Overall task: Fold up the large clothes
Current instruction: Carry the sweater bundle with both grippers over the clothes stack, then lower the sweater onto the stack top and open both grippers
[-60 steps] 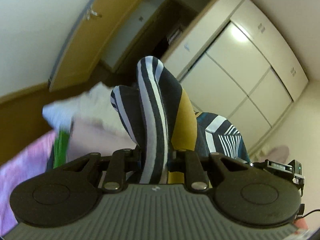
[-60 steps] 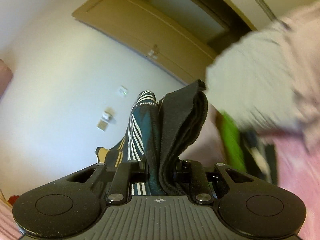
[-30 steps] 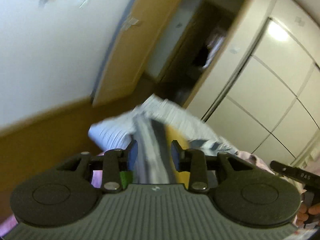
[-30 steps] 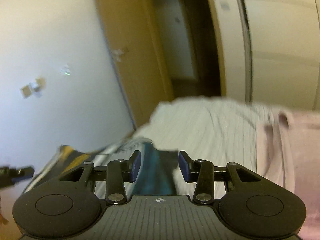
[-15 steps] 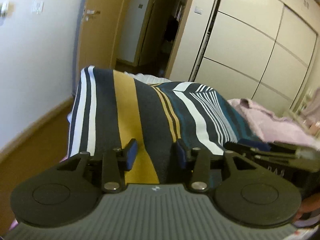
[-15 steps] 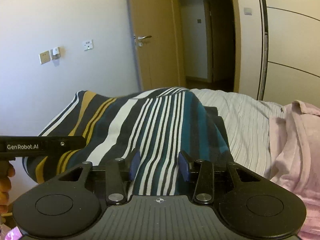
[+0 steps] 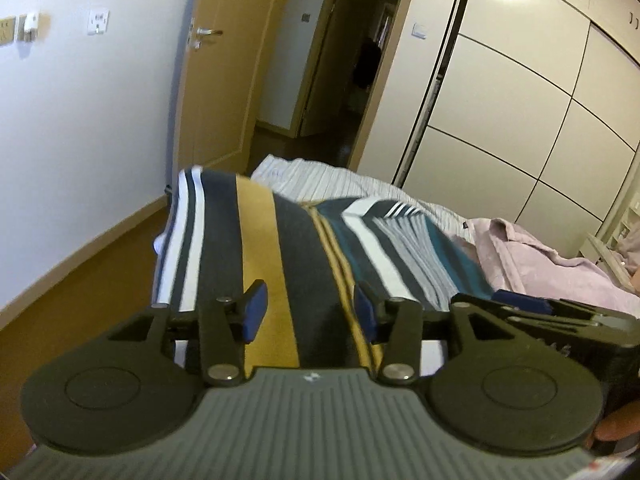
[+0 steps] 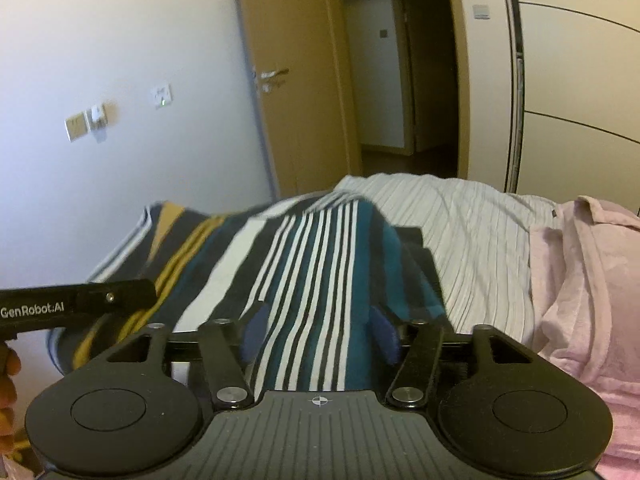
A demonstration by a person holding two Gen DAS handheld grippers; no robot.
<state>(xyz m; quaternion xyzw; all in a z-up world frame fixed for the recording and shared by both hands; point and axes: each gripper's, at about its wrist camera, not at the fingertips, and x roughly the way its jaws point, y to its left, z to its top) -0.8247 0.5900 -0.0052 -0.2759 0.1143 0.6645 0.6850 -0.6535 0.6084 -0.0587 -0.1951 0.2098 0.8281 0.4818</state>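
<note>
Both the left gripper (image 7: 307,312) and right gripper (image 8: 318,332) are opening, pads parting from the striped garment (image 7: 296,248) just laid across the bed (image 8: 472,240); this fold looks finished.

Left hand-held gripper (image 7: 308,314) jaws opening, striped garment (image 7: 288,248) between pads, pads clear of cloth. Garment spread on bed (image 7: 320,178); pink shirt (image 7: 560,268) beside. Right hand-held gripper (image 7: 520,304) at right edge.

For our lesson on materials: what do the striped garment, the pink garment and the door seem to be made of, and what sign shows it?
Striped garment: probably soft knit, matte; it drapes in a thick fold. Pink garment: likely thin woven cotton, matte; it crumples in fine creases. Door: looks like wood or veneer, smooth satin tan surface; which one cannot be told.
</note>
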